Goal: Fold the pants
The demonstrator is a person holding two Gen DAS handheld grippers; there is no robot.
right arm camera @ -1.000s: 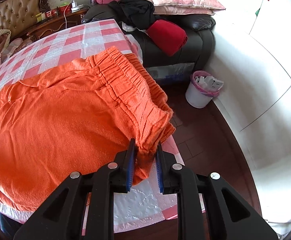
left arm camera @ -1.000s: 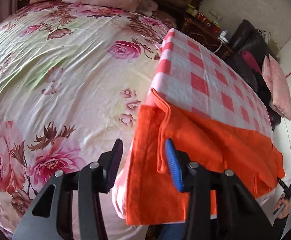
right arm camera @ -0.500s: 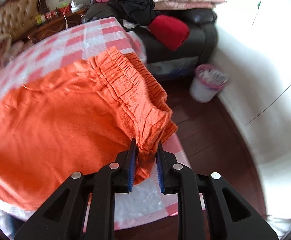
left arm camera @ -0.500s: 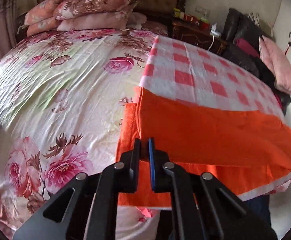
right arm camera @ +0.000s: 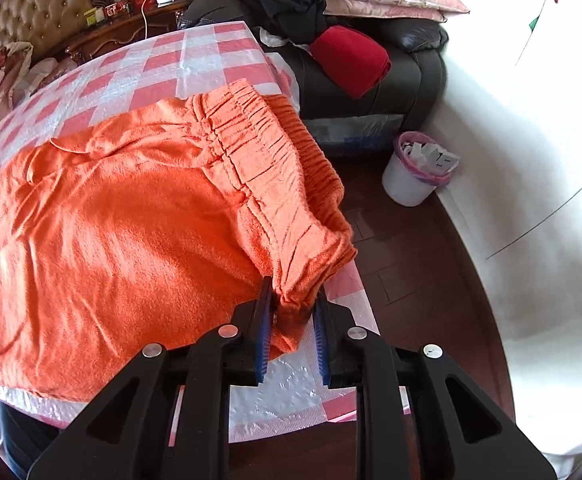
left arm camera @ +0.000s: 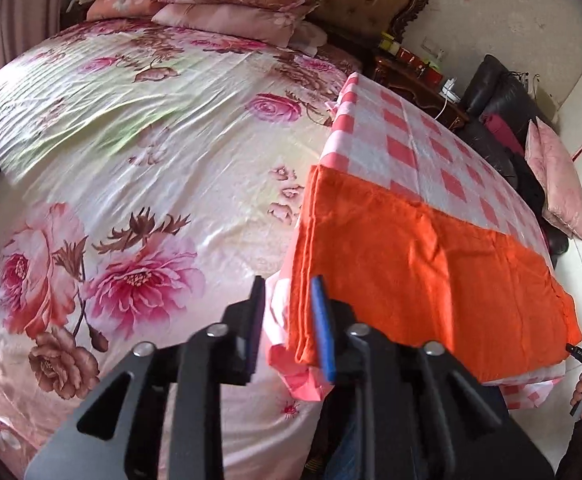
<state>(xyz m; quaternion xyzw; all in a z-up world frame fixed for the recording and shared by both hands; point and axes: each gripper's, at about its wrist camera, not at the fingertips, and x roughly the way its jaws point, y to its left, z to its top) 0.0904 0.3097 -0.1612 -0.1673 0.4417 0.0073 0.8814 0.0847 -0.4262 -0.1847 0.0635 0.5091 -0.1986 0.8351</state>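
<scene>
Pants [right arm camera: 131, 232] on checkered tablecloth [left arm camera: 411, 148] beside floral bed [left arm camera: 131, 152]; left gripper [left arm camera: 289, 320] agape, right gripper [right arm camera: 291, 328] pinching waistband.

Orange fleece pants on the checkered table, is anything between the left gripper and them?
Nothing visible. The left gripper is open at the leg end of the orange fleece pants, its blue-padded finger beside the folded edge.

The orange pants [right arm camera: 131, 232] lie spread flat on a pink-and-white checked cloth [right arm camera: 195, 64], folded lengthwise so one leg lies on the other. The gathered elastic waistband [right arm camera: 259, 148] hangs a little over the cloth's edge. The leg ends [left arm camera: 311, 264] reach the opposite edge.
</scene>
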